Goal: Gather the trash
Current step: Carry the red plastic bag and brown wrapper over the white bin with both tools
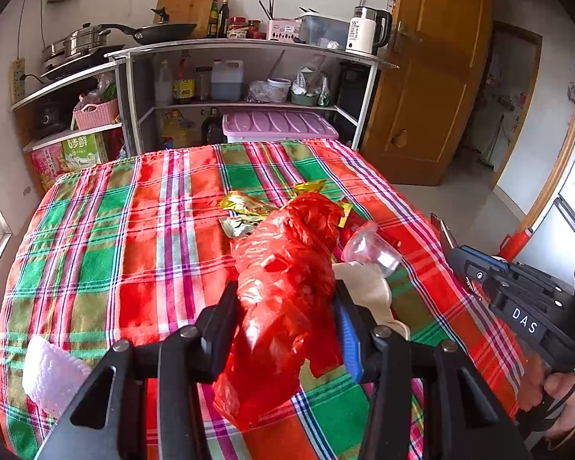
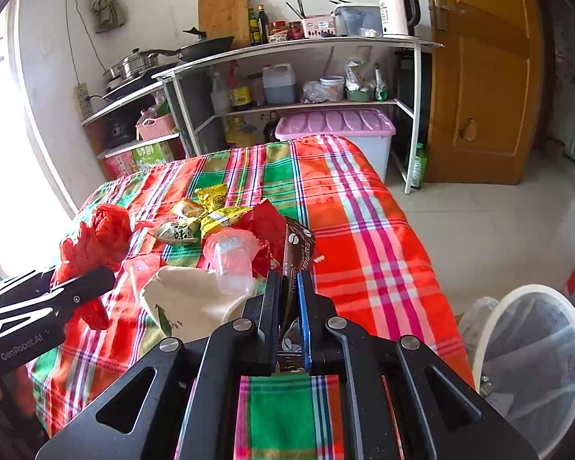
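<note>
My left gripper (image 1: 285,306) is shut on a crumpled red plastic bag (image 1: 287,268) and holds it over the plaid tablecloth (image 1: 115,237); the bag also shows in the right wrist view (image 2: 96,237). My right gripper (image 2: 287,287) is shut on a brown coffee sachet (image 2: 299,249) held upright above the table. Behind them lies a trash pile: yellow snack wrappers (image 2: 214,207), clear plastic cups (image 2: 230,257), a white paper bag (image 2: 188,299) and a red wrapper (image 2: 264,222). A white bin with a clear liner (image 2: 533,360) stands on the floor to the right.
A white cloth (image 1: 53,375) lies at the table's near left corner. Shelves (image 2: 287,73) with pans, bottles and a kettle stand behind the table, with a purple-lidded box (image 2: 337,122) below. A wooden door (image 2: 487,76) is at the right. A grey floor (image 2: 479,222) runs right of the table.
</note>
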A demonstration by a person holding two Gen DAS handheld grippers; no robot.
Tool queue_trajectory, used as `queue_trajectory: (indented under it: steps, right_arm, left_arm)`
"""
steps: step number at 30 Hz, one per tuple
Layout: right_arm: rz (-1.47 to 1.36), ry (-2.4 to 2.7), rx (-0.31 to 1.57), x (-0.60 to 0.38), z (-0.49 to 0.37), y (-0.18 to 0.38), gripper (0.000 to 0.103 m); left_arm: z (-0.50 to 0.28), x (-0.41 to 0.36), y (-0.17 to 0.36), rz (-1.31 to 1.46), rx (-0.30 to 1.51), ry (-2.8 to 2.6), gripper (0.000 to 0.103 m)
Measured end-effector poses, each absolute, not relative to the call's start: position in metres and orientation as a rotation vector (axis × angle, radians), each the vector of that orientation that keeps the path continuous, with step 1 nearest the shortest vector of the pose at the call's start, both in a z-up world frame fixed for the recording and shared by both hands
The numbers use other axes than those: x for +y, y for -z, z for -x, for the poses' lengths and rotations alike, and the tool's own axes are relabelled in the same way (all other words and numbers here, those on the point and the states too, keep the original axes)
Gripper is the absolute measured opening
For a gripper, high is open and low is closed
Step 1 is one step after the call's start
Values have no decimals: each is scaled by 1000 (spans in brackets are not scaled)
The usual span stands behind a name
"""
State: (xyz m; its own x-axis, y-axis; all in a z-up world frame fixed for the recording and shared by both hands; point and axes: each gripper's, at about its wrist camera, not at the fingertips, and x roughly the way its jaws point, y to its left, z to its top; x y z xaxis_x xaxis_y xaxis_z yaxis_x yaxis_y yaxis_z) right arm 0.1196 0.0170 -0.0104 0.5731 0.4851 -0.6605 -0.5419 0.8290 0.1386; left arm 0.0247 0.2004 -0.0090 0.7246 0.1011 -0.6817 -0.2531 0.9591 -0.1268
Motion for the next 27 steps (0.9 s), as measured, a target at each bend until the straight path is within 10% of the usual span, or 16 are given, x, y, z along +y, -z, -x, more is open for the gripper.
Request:
queue_trajectory:
  steps: [27]
  right_arm:
    - [-31, -395, 687, -118, -87, -9, 9]
  left_arm:
    - [-59, 57, -9, 70, 731, 83, 49]
